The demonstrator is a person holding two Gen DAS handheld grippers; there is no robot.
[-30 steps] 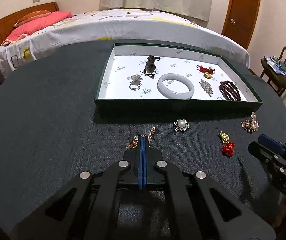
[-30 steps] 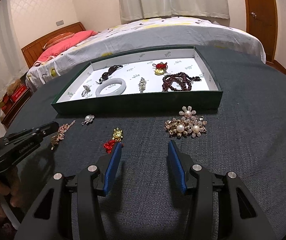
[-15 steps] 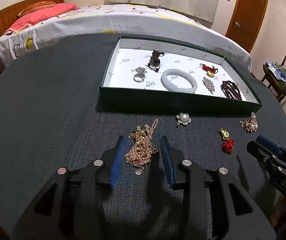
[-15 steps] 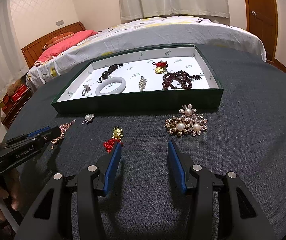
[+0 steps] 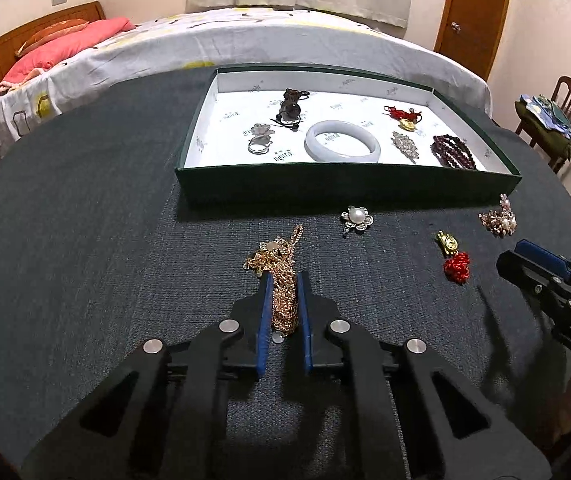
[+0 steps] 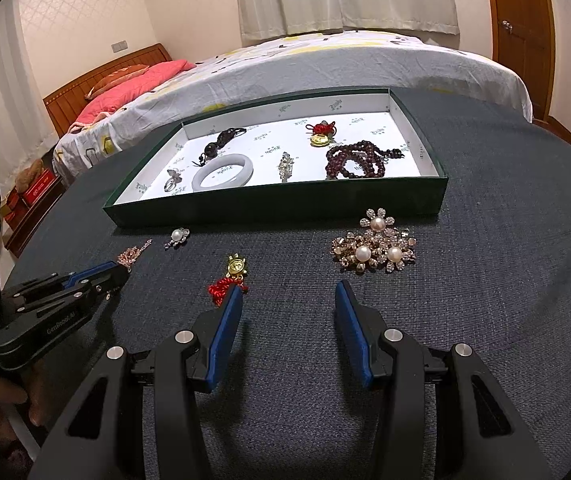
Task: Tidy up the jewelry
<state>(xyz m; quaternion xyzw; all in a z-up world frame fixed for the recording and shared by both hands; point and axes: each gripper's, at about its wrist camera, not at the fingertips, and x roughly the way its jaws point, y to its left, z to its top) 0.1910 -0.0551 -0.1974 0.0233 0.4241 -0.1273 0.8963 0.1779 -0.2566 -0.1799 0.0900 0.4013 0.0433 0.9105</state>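
A bunched gold chain (image 5: 281,264) lies on the dark cloth table in front of the green tray (image 5: 325,192). My left gripper (image 5: 284,280) is closing on it, and its blue pads press the chain from both sides. From the right wrist view the left gripper (image 6: 119,274) sits low at the left, with the chain (image 6: 131,254) at its tip. My right gripper (image 6: 289,294) is open and holds nothing. A gold charm with a red knot (image 6: 231,276) lies by its left finger, and a pearl cluster brooch (image 6: 373,248) just ahead. A small pearl flower brooch (image 5: 356,218) lies near the tray.
The tray (image 6: 277,208) holds a pale bangle (image 5: 341,146), dark red beads (image 5: 451,152), a ring, a dark pendant, a red charm and a crystal brooch. A bed stands behind the table. A chair (image 5: 565,120) is at the right.
My left gripper went from shut to open around the gold chain, then narrowed onto it. The right gripper has not moved.
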